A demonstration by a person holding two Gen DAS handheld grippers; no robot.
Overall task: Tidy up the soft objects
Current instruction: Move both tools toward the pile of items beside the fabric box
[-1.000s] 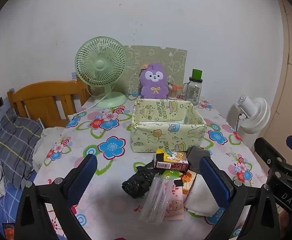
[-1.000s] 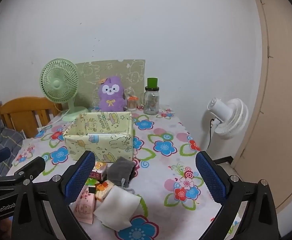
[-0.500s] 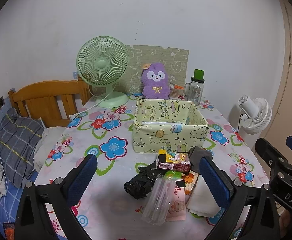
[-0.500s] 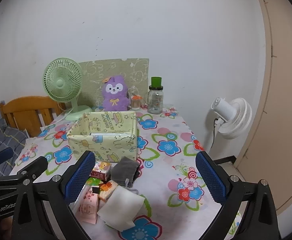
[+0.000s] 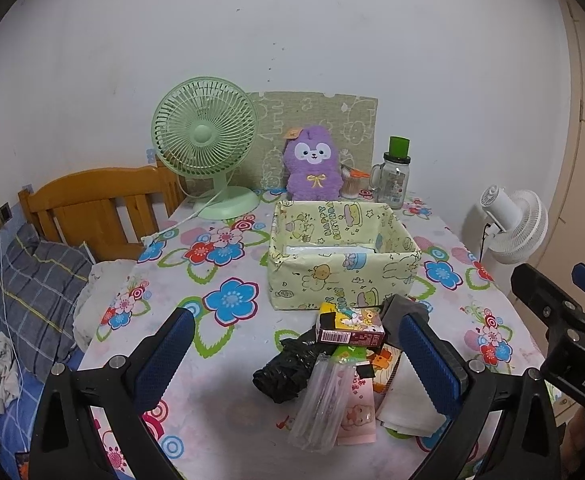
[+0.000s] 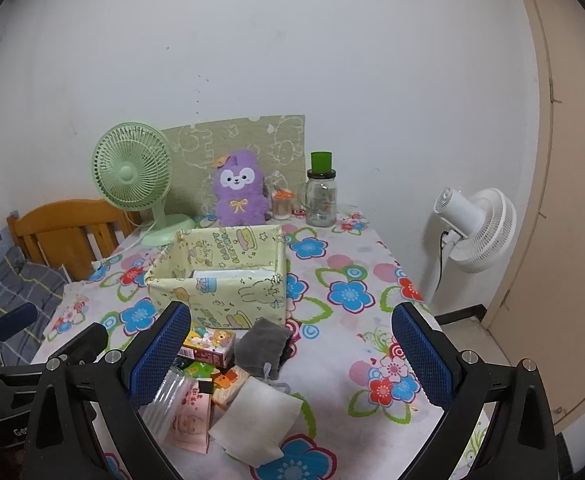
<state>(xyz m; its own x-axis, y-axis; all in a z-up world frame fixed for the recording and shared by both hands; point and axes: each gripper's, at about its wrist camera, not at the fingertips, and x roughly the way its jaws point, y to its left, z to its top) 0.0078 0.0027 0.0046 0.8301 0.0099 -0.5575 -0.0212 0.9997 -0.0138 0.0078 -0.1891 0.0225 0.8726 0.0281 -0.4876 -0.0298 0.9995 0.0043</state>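
A pale green cartoon-print box (image 5: 344, 264) (image 6: 220, 276) stands open on the flowered tablecloth (image 5: 220, 300). In front of it lies a heap: a crumpled black bag (image 5: 284, 372), a small printed carton (image 5: 350, 330) (image 6: 208, 346), a clear plastic sleeve (image 5: 316, 404), a pink packet (image 6: 192, 420), a grey pouch (image 6: 262, 346) and a folded white cloth (image 6: 258, 420). My left gripper (image 5: 296, 360) hovers open just short of the heap, holding nothing. My right gripper (image 6: 288, 356) is open over the heap's right side, also holding nothing.
At the table's back stand a green desk fan (image 5: 208, 148), a purple plush toy (image 5: 312, 168), a glass jar with a green lid (image 5: 396, 176) and a printed board. A wooden chair (image 5: 96, 204) is at the left, a white fan (image 6: 476, 228) beyond the right edge.
Both grippers have risen slightly and eased back, so the table and heap sit a little lower in each view. Nothing on the table has moved.
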